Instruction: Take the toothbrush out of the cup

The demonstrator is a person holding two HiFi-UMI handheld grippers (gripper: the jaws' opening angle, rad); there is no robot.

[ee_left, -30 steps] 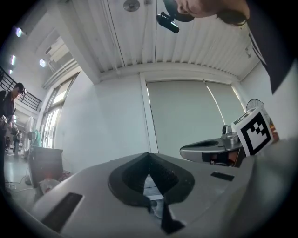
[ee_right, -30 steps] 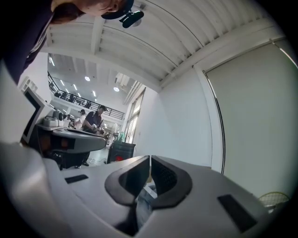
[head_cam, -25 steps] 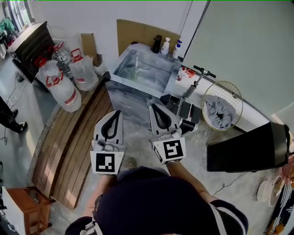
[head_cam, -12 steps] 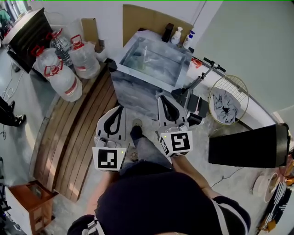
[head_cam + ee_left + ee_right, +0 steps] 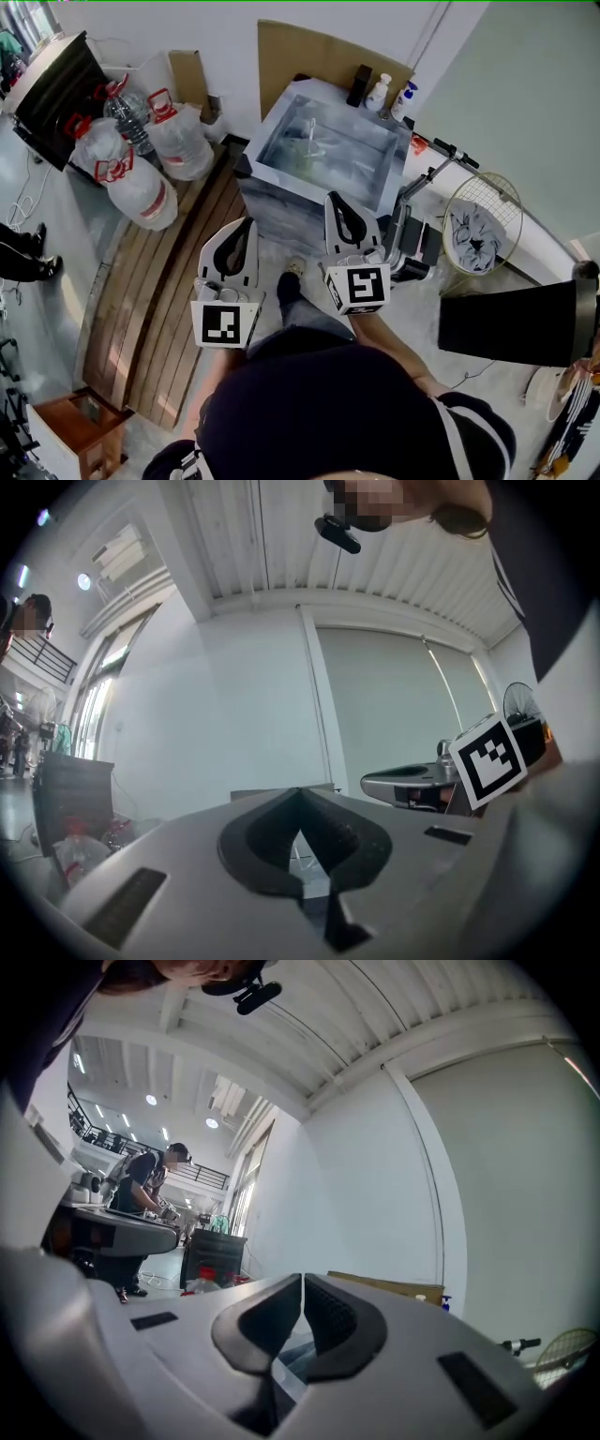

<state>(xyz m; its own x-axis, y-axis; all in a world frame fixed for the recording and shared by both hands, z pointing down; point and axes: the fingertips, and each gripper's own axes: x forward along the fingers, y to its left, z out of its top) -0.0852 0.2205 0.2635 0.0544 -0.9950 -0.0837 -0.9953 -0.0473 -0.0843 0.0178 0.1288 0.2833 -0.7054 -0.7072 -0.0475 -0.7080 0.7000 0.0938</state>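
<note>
Reads as the approach, with no reach begun. Best done by closing on the grey marbled table (image 5: pixel 361 164) to bring the cup (image 5: pixel 304 157) straight ahead, then parting the jaws of one gripper before the descent, not over the rim. Better to come down from above onto the toothbrush (image 5: pixel 310 131), visible only as a thin pale stick upright in the cup and too small for detail. Best to pinch high on the handle, clear of the rim, and lift straight up along its lean to avoid tipping or dragging the cup. Free gripper perhaps useful for steadying the cup, judged light and easy to topple. Cup toward the left middle of the tabletop, well apart from both grippers. Left gripper (image 5: pixel 246 225) and right gripper (image 5: pixel 335 199) held out low ahead of the body, side by side, tips toward the table. Right one nearer the table's front edge, both over the floor rather than the top. Both with jaws pressed together at the tips, nothing between them, nothing held.
</note>
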